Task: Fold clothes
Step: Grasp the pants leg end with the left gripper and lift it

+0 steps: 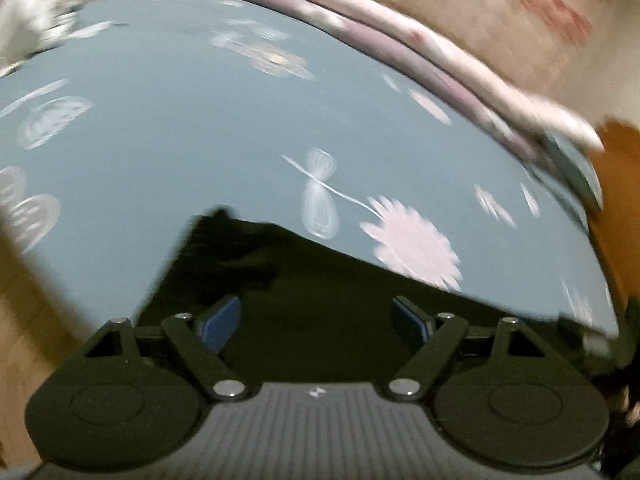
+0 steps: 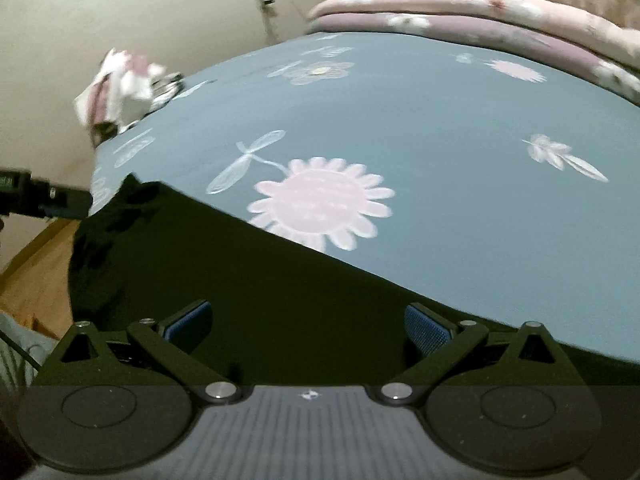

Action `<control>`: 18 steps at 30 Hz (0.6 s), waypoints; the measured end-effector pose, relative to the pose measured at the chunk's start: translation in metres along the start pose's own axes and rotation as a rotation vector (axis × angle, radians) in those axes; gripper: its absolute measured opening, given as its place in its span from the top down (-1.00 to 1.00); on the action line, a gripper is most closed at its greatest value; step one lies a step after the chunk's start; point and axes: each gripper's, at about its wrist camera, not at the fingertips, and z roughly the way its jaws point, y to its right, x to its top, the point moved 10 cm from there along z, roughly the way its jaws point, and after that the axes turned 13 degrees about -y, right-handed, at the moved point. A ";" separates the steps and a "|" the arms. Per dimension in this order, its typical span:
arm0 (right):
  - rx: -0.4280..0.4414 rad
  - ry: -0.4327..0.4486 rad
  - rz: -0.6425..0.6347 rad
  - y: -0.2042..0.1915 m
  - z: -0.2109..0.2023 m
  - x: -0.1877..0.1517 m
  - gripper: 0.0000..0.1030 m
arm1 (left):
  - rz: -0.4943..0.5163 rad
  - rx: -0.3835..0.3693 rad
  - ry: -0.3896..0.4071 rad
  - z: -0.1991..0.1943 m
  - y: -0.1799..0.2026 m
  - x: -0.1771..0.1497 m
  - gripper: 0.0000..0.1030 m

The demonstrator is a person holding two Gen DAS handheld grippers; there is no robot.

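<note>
A black garment (image 1: 280, 280) lies flat at the near edge of a bed with a blue flowered sheet (image 1: 180, 128). It also shows in the right wrist view (image 2: 240, 280), spread across the sheet (image 2: 440, 120), with a rumpled corner at its far left. My left gripper (image 1: 316, 316) is open and empty just above the garment. My right gripper (image 2: 308, 324) is open and empty above the garment too. The blue pads (image 2: 426, 330) stand wide apart. The left wrist view is blurred.
A folded pink and mauve quilt (image 2: 480, 16) lies along the bed's far side, also in the left wrist view (image 1: 400, 52). A crumpled pink and white cloth (image 2: 120, 84) sits at the bed's far left corner. Wooden floor (image 2: 36, 276) lies left of the bed.
</note>
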 end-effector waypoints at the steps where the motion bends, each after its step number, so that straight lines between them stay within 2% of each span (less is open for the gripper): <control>1: 0.009 -0.006 -0.014 -0.005 0.003 0.002 -1.00 | -0.037 0.017 0.023 -0.006 -0.010 0.000 -0.57; 3: 0.024 -0.018 -0.037 -0.013 0.008 0.003 -1.00 | -0.101 0.073 0.065 -0.015 -0.032 0.001 -0.57; 5: 0.042 -0.033 -0.054 -0.022 0.014 0.003 -1.00 | -0.147 0.087 0.073 -0.015 -0.049 0.000 -0.57; 11: 0.072 -0.074 -0.117 -0.043 0.030 0.000 -1.00 | -0.242 0.057 0.042 0.006 -0.069 -0.010 -0.57; 16: 0.071 -0.093 -0.133 -0.046 0.037 -0.003 -1.00 | -0.272 0.005 0.020 0.022 -0.071 -0.019 -0.57; 18: 0.067 -0.102 -0.148 -0.047 0.038 -0.002 -1.00 | -0.293 -0.038 0.011 0.028 -0.071 -0.019 -0.57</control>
